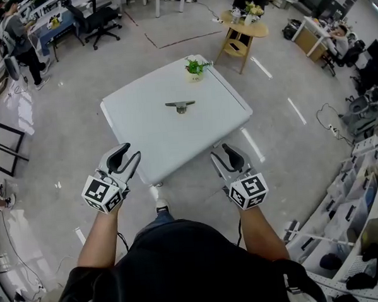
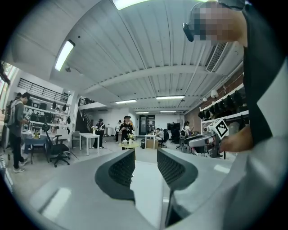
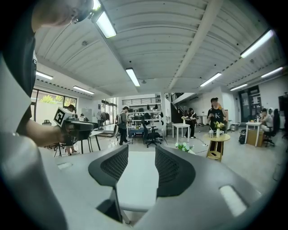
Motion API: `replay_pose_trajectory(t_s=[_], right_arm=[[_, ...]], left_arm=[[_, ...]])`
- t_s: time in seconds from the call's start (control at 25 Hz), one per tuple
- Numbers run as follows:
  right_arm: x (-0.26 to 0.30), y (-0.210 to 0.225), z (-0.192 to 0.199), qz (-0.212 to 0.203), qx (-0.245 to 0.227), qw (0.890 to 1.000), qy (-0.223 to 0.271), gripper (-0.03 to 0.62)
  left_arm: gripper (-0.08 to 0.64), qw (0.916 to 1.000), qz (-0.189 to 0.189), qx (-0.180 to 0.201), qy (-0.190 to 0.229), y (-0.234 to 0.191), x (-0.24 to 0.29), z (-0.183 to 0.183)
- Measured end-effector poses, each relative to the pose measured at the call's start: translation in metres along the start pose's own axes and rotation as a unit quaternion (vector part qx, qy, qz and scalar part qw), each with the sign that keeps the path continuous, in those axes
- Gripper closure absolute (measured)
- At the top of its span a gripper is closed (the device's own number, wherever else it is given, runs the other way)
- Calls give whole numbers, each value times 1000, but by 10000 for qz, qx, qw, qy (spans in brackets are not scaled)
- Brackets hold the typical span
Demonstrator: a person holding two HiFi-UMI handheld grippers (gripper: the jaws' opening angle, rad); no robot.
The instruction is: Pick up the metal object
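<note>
The metal object (image 1: 181,106), a small grey cleat-shaped piece, lies near the middle of the white table (image 1: 150,136). Both grippers hover side by side at the table's near edge, well short of the object. My left gripper (image 1: 130,153) is open with nothing between its fingers, and in its own view (image 2: 140,167) only the white tabletop shows in the gap. My right gripper (image 1: 225,150) is open and empty too, with the tabletop between its fingers (image 3: 135,167). The metal object shows in neither gripper view.
A small potted plant (image 1: 195,69) stands at the table's far edge, also visible as the plant (image 3: 185,147). Beyond are a round wooden side table (image 1: 243,31) with flowers, an office chair (image 1: 100,22), people at desks, and shelves with bins (image 1: 361,188) on the right.
</note>
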State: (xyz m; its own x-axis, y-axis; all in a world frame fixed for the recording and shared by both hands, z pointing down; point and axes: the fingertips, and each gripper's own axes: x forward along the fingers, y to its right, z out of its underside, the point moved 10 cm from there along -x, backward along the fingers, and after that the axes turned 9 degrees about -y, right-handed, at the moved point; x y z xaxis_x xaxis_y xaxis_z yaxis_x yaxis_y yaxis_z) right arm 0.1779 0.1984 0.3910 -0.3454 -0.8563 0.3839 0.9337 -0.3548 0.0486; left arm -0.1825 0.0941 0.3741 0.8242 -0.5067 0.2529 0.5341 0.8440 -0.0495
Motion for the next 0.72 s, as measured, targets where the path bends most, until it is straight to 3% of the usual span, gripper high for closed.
replay_pose_trajectory(t_s=[0.72], right_arm=[[82, -6, -24, 360, 30, 9993, -126, 374]], left_arm=[[408, 9987, 501, -83, -94, -94, 28, 1]])
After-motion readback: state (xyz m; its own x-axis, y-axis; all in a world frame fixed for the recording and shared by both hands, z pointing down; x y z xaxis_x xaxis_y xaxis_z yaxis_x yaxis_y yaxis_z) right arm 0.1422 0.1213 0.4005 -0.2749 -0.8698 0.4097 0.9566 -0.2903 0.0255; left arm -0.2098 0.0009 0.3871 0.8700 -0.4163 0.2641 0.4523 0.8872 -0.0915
